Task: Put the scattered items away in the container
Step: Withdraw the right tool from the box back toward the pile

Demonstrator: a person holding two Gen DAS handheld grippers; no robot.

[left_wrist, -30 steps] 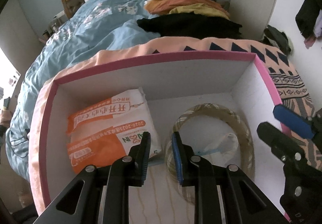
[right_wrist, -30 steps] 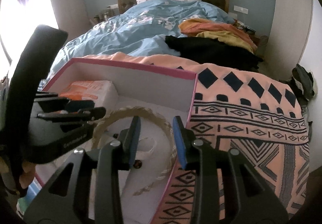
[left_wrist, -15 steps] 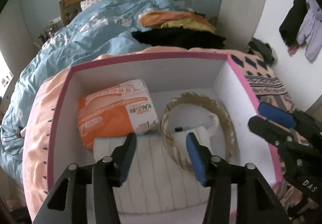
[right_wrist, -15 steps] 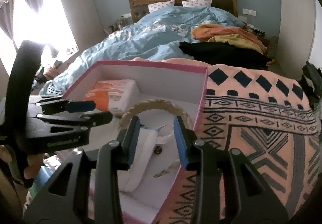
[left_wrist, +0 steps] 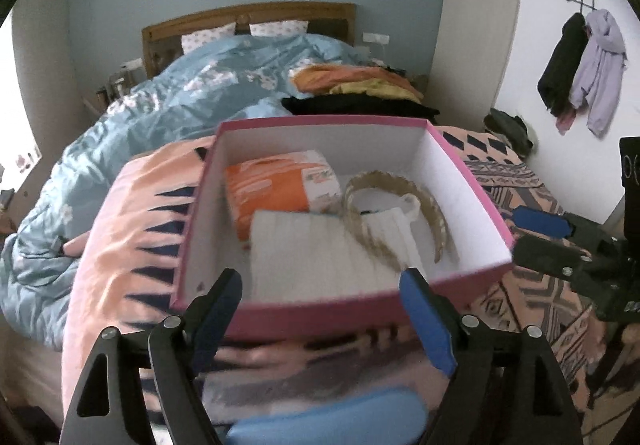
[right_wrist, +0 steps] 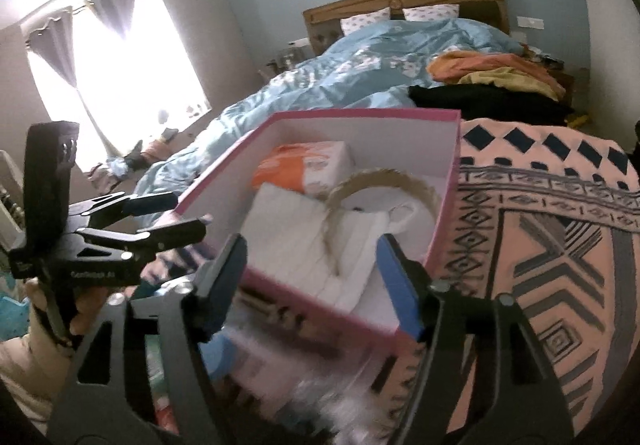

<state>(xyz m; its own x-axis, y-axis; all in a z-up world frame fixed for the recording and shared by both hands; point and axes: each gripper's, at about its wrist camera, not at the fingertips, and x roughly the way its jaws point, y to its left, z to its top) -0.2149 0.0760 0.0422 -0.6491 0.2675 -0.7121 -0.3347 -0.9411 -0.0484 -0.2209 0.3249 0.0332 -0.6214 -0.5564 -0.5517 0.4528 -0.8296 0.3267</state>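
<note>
A pink box point(left_wrist: 320, 120) with white inside walls sits on a peach patterned blanket point(left_wrist: 132, 213). In it lie an orange-and-white pack point(left_wrist: 276, 189), a folded white cloth point(left_wrist: 312, 257) and a braided beige headband point(left_wrist: 400, 213). My left gripper point(left_wrist: 320, 283) hovers at the box's near edge, jaws opening, nothing gripped. My right gripper point(right_wrist: 310, 245) hangs over the box's point(right_wrist: 360, 113) near right corner, jaws opening and empty. From there I see the cloth point(right_wrist: 296, 233), headband point(right_wrist: 384, 181), pack point(right_wrist: 296, 169) and the left gripper point(right_wrist: 188, 211). The right gripper point(left_wrist: 518, 233) shows at the right.
A blue duvet point(left_wrist: 208, 93) covers the bed behind the box, with orange, yellow and black clothes point(left_wrist: 360, 93) piled on it. Coats point(left_wrist: 580, 65) hang on the right wall. A bright window point(right_wrist: 120, 65) is at the left. A blue object point(left_wrist: 332, 417) lies below the bed's edge.
Both grippers have drawn back from inside the box to its near edge, and their jaws have spread wide. The white cloth and headband stay in the box.
</note>
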